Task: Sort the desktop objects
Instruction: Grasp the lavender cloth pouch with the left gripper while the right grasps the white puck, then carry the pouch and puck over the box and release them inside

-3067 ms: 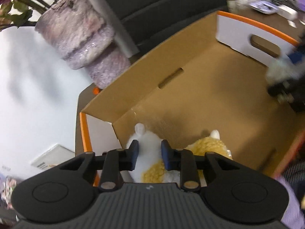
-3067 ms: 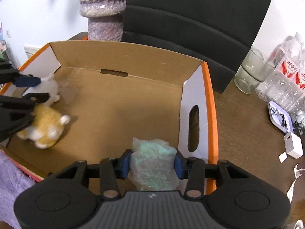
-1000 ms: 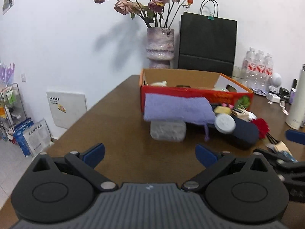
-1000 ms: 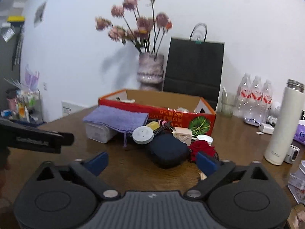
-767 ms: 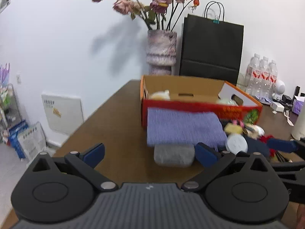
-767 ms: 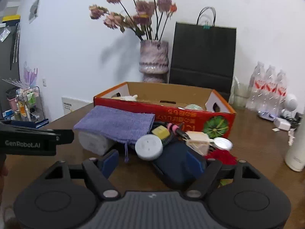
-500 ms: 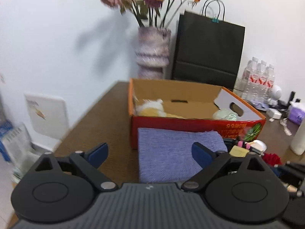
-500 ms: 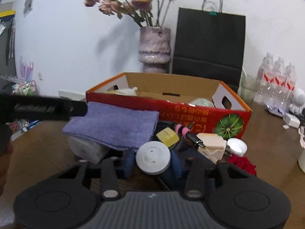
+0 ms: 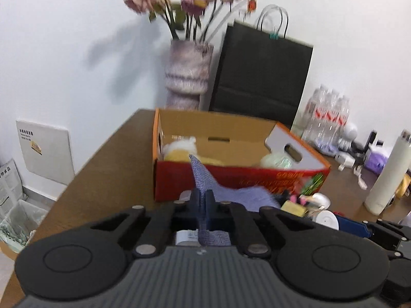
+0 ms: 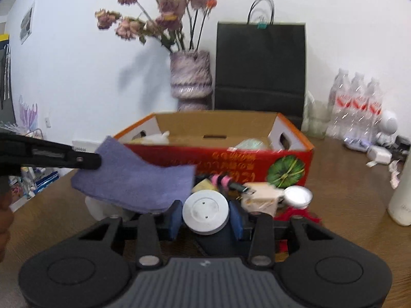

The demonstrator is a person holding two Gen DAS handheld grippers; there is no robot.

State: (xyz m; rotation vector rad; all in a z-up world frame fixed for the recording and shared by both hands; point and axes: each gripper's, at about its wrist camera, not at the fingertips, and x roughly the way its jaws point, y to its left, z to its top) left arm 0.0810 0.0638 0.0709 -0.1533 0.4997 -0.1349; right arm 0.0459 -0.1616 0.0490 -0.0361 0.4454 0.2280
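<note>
Purple cloth [image 10: 133, 179]: pinched at one edge by my left gripper [image 9: 203, 200], whose jaws are clamped tight on the fabric; the rest drapes over the clutter in front of the box.
White round puck [image 10: 205, 211]: sits between the pads of my right gripper [image 10: 205, 219], which is closed against its sides.
Cardboard box [image 10: 257, 159]: red-fronted, open-topped, on the brown counter [image 10: 346, 179] just behind the pile; I see a white and yellow plush toy [image 9: 179, 150] at its left end and a pale green bundle [image 9: 276, 160] at its right.
Clutter in the way: a dark blue pouch [image 10: 218, 238] under the puck, a yellow block [image 10: 204, 186], a pink-banded pen [image 10: 226, 181], a beige boxy item [image 10: 262, 197], a white lid [image 10: 298, 195], something red [image 10: 295, 213], possibly an artificial flower, though blurred.
Behind the box: vase [image 10: 191, 77] of dried flowers, black paper bag [image 10: 260, 69].
Right side: water bottles [image 10: 357, 102], white flask [image 9: 388, 177].
</note>
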